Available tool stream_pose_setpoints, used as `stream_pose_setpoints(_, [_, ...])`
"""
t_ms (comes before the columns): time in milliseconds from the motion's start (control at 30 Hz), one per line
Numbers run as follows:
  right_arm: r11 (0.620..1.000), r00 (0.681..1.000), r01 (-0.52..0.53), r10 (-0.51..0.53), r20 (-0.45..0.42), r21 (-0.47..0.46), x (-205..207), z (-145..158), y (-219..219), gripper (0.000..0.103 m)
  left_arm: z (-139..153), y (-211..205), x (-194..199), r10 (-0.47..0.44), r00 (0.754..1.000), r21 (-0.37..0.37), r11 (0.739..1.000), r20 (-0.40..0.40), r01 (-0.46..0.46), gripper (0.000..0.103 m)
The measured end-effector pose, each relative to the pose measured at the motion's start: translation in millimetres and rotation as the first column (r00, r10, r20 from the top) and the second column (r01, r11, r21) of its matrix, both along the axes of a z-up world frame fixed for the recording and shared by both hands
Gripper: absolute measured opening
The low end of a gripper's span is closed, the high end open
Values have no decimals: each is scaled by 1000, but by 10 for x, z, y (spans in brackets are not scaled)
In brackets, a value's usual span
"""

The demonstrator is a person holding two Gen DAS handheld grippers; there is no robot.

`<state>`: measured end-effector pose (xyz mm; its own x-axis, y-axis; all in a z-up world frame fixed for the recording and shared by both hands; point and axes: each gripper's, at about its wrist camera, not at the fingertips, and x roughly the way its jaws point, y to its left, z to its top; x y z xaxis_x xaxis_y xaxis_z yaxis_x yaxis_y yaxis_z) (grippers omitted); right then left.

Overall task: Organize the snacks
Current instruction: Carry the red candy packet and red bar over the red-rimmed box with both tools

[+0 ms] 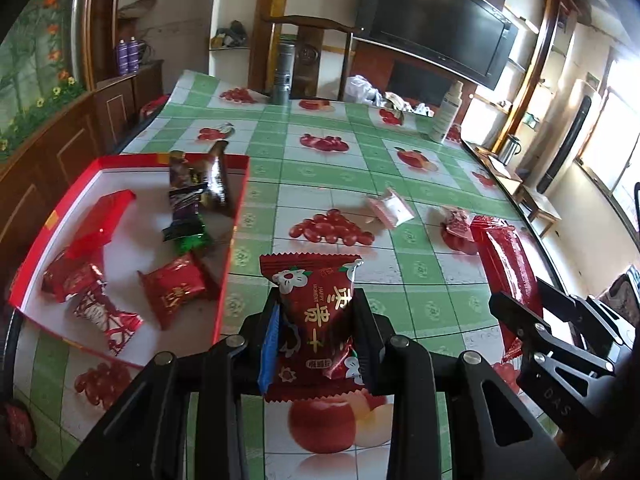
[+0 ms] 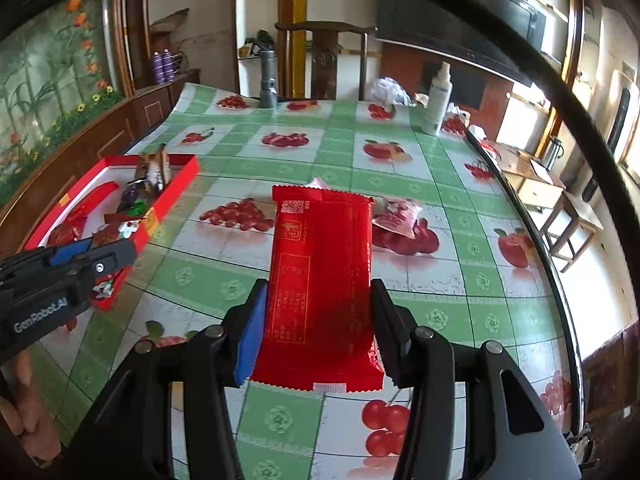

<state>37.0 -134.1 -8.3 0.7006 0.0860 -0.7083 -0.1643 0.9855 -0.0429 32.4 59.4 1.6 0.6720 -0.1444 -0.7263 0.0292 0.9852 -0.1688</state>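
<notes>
Red snack packets (image 1: 316,312) (image 2: 320,288) sit clamped in both claws above tablecloth (image 2: 460,292).

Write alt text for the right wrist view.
The right tool grips a long red snack packet above a green fruit-print tablecloth. At left, the left tool hovers by a red box of snacks.
</notes>
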Motion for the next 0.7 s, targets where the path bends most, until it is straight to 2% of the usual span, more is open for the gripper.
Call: stream_pose_setpoints(700, [999, 998, -47, 48, 29, -25, -63, 116, 273, 51, 37, 217, -80, 42, 999, -5, 999, 22, -42, 32])
